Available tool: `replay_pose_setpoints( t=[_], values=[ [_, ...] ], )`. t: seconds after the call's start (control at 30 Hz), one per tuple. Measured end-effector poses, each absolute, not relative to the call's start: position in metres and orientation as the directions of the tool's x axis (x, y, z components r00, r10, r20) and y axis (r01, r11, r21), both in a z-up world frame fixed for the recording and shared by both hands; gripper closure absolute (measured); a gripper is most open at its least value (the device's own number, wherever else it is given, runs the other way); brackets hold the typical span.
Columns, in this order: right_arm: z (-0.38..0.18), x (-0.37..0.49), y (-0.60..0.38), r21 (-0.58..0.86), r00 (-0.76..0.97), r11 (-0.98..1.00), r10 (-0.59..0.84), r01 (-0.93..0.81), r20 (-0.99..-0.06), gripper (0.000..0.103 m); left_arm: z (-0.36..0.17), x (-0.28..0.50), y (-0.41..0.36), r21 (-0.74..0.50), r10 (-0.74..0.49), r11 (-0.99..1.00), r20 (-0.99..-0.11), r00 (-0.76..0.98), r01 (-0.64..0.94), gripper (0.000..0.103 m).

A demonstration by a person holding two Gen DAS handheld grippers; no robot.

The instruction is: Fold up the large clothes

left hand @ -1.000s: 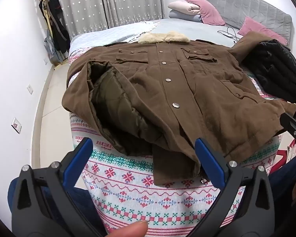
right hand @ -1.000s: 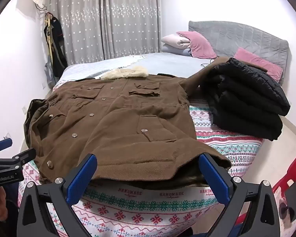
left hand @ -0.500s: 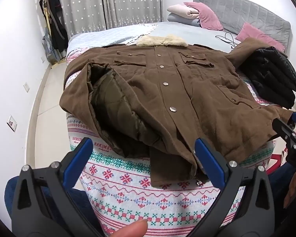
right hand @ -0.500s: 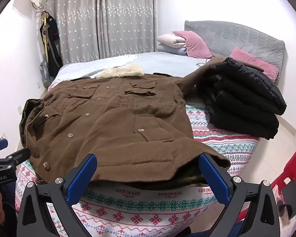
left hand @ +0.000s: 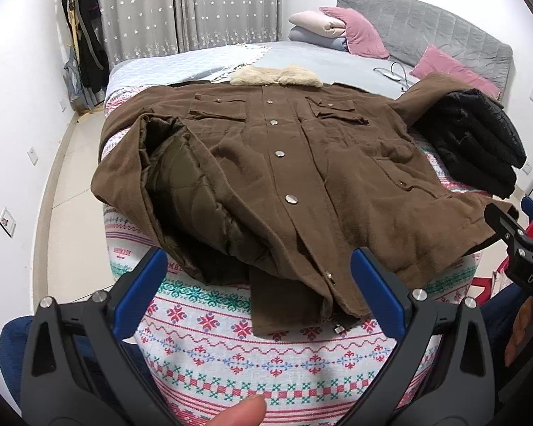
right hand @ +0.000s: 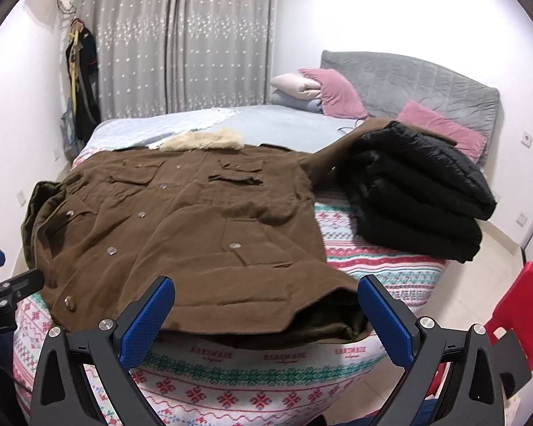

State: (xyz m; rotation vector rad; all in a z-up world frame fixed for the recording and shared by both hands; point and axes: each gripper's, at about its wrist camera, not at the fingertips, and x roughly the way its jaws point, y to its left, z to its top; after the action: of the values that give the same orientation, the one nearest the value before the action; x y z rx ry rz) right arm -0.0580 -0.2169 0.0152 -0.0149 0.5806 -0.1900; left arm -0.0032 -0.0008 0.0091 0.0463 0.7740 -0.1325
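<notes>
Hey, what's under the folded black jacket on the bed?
The folded black jacket lies on the brown coat's outstretched sleeve and the patterned blanket. The sleeve's cuff pokes out behind; its covered middle can't be seen.

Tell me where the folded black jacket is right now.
The folded black jacket sits on the patterned blanket, right of the brown coat in both views, resting on its outstretched sleeve near the pink pillow.

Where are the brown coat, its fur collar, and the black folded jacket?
brown coat (left hand: 302,177): left wrist view, front placket.
fur collar (left hand: 275,75): left wrist view, middle.
black folded jacket (right hand: 419,191): right wrist view, stack's side.
</notes>
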Motion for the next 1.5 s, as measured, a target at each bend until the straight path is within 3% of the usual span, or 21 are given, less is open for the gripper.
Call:
replay_pose_setpoints(
  t=[1.5],
  values=[
    [0.014, -0.059, -0.235, -0.106, 0.774, 0.947, -0.311, 0.305, -0.552, 0.000, 0.001, -0.001, -0.005, -0.045, -0.167, 0.980, -0.706, 0.688, 0.192, 0.000]
  ],
)
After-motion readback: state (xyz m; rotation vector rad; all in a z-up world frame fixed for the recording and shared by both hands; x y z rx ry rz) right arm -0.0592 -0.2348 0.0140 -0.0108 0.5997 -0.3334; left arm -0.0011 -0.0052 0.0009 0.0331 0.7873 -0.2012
